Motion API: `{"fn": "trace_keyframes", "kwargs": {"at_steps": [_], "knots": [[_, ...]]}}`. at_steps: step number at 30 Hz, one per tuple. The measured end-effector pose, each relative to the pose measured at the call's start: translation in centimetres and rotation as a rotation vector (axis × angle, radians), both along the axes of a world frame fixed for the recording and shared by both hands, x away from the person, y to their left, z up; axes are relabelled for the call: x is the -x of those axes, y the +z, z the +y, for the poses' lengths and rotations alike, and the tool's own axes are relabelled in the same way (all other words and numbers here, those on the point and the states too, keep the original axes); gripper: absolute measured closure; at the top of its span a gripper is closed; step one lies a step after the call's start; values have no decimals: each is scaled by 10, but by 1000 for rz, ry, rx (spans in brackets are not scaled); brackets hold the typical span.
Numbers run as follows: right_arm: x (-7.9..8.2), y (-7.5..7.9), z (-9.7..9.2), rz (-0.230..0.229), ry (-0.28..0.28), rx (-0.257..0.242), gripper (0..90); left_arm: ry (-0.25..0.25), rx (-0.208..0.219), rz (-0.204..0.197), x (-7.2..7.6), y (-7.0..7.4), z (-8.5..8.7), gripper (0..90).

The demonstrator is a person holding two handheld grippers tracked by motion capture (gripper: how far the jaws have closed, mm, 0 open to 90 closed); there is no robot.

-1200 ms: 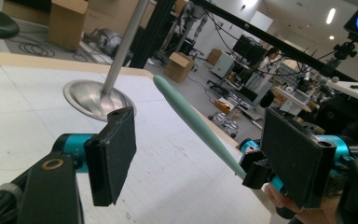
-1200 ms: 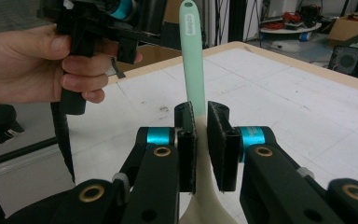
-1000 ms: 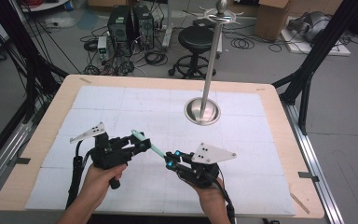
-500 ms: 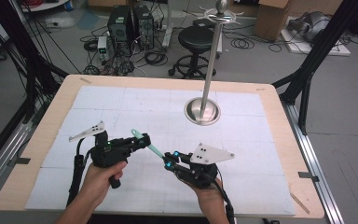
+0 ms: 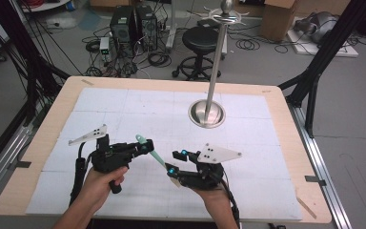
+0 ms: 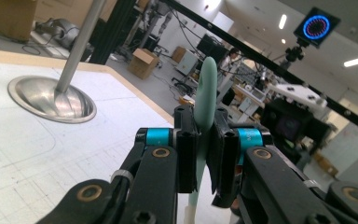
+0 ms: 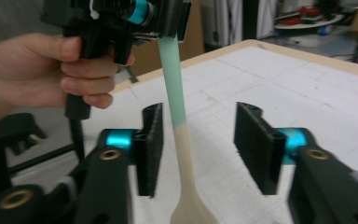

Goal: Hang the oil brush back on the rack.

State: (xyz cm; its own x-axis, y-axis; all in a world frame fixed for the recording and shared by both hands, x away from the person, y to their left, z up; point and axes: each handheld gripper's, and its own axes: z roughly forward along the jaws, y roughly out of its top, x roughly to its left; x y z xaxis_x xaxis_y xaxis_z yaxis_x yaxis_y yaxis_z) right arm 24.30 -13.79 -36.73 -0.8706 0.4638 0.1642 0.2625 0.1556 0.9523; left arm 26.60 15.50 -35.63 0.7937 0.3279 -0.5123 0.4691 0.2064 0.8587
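In the high view the left tongs (image 5: 145, 146) sit in the lower left of the frame, above the white surface (image 5: 124, 109), held in the person's left hand (image 5: 97, 183). Their jaws are clamped on the mint-green handle of a spoon (image 5: 156, 157), which slants down and to the right across the lower middle of the frame, off the surface. The left gripper view shows the grip up close: the two black jaws pressed together on the green handle (image 6: 204, 105), which stands up between them at the centre of the frame, its tip above the jaws

The right tongs (image 5: 174, 164) lie just right of the spoon in the lower middle of the high view, in the person's right hand (image 5: 214, 195). In the right gripper view their jaws (image 7: 198, 142) stand apart, having just been opening, and the spoon (image 7: 179, 140) runs down between them without touching either pad. Its green handle gives way to a cream part that widens at the bottom edge of the frame. At the top of that view the left tongs (image 7: 168, 21) hold the green end

A steel stand (image 5: 207, 113) with a round base and a tall pole rises from the surface in the upper middle of the high view, well apart from both tongs; it sits at the upper left of the left gripper view (image 6: 51, 95)
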Motion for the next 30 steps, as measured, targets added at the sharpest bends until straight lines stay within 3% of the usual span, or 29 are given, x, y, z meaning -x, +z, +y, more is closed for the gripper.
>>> {"fn": "trace_keyframes", "kwargs": {"at_steps": [9,13,18,22,30], "knots": [[-12,3,-4,81,193,-48,479,-115,-11,-77,6,7,0,826],[-13,5,-1,91,280,-51,563,-165,-8,-128,8,15,2,826],[-10,10,6,82,358,-55,667,-223,-44,-172,11,21,1,826],[-11,11,12,86,392,-48,711,-263,-51,-179,12,23,-2,825],[-11,10,15,96,429,-58,837,-267,-51,-204,13,24,-3,818]]}}
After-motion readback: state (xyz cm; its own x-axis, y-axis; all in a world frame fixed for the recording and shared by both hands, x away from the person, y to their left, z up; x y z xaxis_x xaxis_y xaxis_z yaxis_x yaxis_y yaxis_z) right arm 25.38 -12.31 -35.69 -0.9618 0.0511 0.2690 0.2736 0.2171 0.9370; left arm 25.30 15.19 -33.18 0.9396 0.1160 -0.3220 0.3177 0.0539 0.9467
